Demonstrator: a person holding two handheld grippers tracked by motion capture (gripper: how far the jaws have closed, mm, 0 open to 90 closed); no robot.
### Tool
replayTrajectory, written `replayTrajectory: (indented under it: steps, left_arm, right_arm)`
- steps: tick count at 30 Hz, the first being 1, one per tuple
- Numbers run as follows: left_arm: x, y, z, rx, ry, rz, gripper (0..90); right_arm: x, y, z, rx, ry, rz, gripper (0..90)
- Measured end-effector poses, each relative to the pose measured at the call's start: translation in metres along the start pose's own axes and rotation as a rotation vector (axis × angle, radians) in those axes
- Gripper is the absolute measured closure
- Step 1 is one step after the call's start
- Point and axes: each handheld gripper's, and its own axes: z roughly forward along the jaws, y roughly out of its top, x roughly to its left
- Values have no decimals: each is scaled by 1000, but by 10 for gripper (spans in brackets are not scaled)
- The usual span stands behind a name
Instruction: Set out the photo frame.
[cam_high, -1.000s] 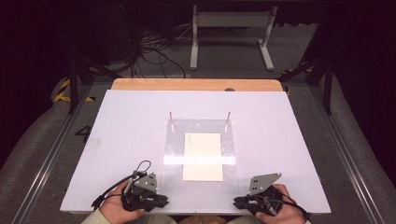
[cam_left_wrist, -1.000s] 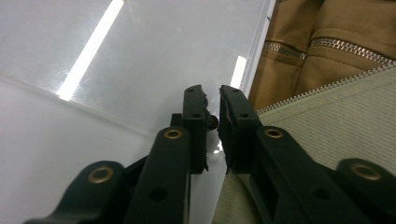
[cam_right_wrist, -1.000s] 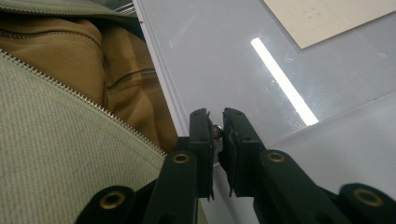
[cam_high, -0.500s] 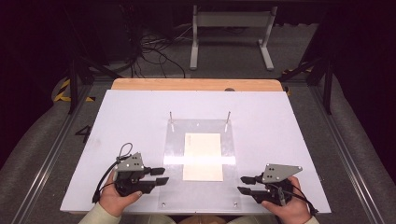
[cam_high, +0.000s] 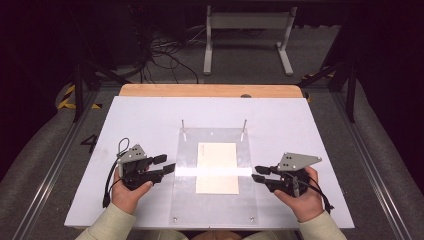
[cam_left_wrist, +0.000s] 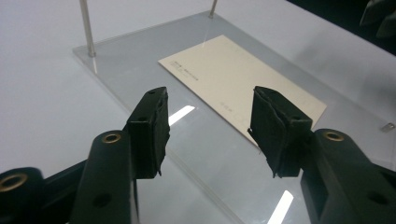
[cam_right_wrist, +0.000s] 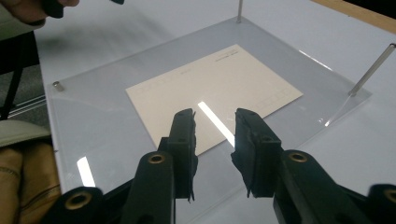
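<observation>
Dark room, cables on the floor out back, and a white worktop (cam_high: 150, 120) up front with a clear plate (cam_high: 215, 200) lying on it, two thin pins (cam_high: 184, 131) standing at its far corners. A cream card (cam_high: 217, 167) sits flat about in the middle of the plate, apparently under it, though that's hard to tell for sure. What's changed: a second ago both hands were down at the near edge of the worktop, and now they've come up and forward, one on each side of the plate. The left claw (cam_high: 169, 166) points in at the plate's left edge, with its tips just about over it, and its jaws have just been opening; in the left gripper view they stand clearly apart with nothing between them, only the card and plate beyond. The right claw (cam_high: 259, 173) faces in from the right edge; its jaws have just closed in a bit, but in the right gripper view there's a gap between them and nothing in it. So neither claw has hold of anything yet. My read is this is the approach: both claws lining up on the plate's side edges, probably to lift it or get at the card.
</observation>
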Motion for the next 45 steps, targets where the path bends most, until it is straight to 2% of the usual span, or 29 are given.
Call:
replayTrajectory:
  steps: [2,4,7,15,17,20,22,26,28,30,35,38,40,41,43,44,45]
  left_arm:
    - [0,-2,1,9,8,7,447]
    - [-2,-4,0,10,22,21,442]
    - [-4,-6,-2,15,33,41,442]
    - [-5,-14,-4,27,47,42,442]
    - [-6,-15,-6,32,56,48,442]
    - [-7,-20,-9,43,68,52,440]
    - [-8,-22,-11,41,71,52,440]
    - [-7,-25,-16,37,79,43,437]
    - [-6,-26,-16,41,83,41,435]
    - [-7,-27,-16,43,82,38,435]
    - [-8,-28,-16,44,84,44,435]
    - [-8,-28,-15,51,79,47,435]
    - [-8,-29,-15,54,76,51,434]
    - [-8,-29,-15,56,76,53,434]
    - [-8,-29,-14,56,76,52,433]
    - [-9,-29,-14,55,77,51,433]
    - [-9,-29,-14,55,77,51,433]
  right_arm:
    - [-6,7,4,-4,-21,-11,703]
    - [-11,14,6,-40,-56,-24,735]
    - [-19,28,12,-65,-92,-20,689]
    - [-36,48,26,-31,-128,-8,706]
    - [-43,52,31,-14,-170,-7,710]
    - [-56,57,40,16,-201,-16,744]
    - [-65,58,48,14,-209,18,744]
    - [-85,58,62,37,-280,44,745]
    - [-92,57,68,29,-304,58,702]
    - [-99,55,75,9,-293,79,703]
    - [-114,47,95,14,-325,114,684]
    - [-121,41,104,8,-345,154,663]
    - [-126,37,110,-14,-329,207,665]
    - [-126,37,110,-14,-329,207,665]
    - [-128,34,115,-12,-339,218,704]
    - [-130,33,119,-15,-338,232,763]
    - [-130,33,119,-15,-338,232,763]
